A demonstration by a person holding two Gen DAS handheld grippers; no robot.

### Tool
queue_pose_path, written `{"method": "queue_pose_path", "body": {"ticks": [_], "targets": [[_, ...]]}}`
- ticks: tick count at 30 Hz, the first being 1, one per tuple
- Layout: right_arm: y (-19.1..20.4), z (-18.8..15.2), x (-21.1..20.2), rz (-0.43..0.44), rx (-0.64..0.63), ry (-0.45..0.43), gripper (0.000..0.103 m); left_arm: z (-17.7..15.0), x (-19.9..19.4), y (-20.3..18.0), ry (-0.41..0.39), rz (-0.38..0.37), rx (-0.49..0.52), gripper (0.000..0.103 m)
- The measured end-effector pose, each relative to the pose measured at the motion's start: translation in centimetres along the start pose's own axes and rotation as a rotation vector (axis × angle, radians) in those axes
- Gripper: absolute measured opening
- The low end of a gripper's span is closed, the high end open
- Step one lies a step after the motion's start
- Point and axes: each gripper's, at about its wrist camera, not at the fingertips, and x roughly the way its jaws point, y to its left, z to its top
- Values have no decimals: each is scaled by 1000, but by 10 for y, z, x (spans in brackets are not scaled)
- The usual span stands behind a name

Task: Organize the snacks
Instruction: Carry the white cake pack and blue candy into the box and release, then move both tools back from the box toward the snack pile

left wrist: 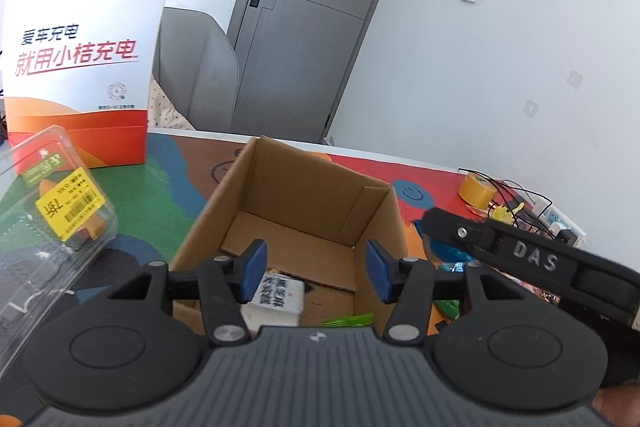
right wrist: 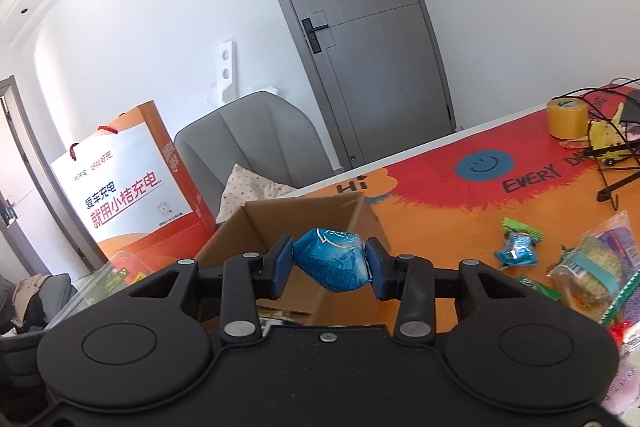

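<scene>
An open cardboard box [left wrist: 312, 195] stands on the colourful table mat; it also shows in the right wrist view [right wrist: 280, 223]. Inside it lie a white snack packet with black writing [left wrist: 278, 297] and a green wrapper [left wrist: 348, 321]. My left gripper [left wrist: 314, 277] is open and empty above the box's near side. My right gripper [right wrist: 330, 263] is shut on a blue wrapped snack [right wrist: 332, 259], held above the box's near right corner. The right gripper's body [left wrist: 520, 255] shows at the right of the left wrist view.
Loose snacks lie on the mat at right: a small blue one [right wrist: 516, 251], a green wrapper [right wrist: 522, 227] and a clear bag of cakes [right wrist: 596, 267]. A clear plastic clamshell [left wrist: 52, 219] and an orange-white paper bag [left wrist: 80, 67] stand left of the box. A tape roll [right wrist: 568, 117] and cables sit far right.
</scene>
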Motion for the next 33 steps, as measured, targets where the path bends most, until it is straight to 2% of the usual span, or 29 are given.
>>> {"method": "queue_pose_path", "body": {"ticks": [4,6,7,8,12,14,16,25,33], "targets": [[10,2,4,29,-1,-2,42,0,-7,7,3,8,-21,59],[12,3,4,45,3,-3,51,-1,-11,9,2,7,-35,64],[11,2,4,41,7,-7,61,-1,-13,10,-3,9,-35,69],[10,1,2,36,11,-15,64,-2,-15,9,-9,14,-32,71],[0,-2,-7,15,42,-15,67,-5,-17,6,-8,15,-25,77],[-7,-4,-12,-6,55,-20,73,-7,-17,2,-5,17,-17,80],[-15,-7,-18,-23,65,-24,76,-10,-17,-2,-6,19,-12,87],[-42,-15,-41,-72,94,-20,85,-21,-18,-24,9,-5,11,95],[-58,-16,-63,-102,100,-37,92,-27,-21,-42,22,-27,34,97]]}}
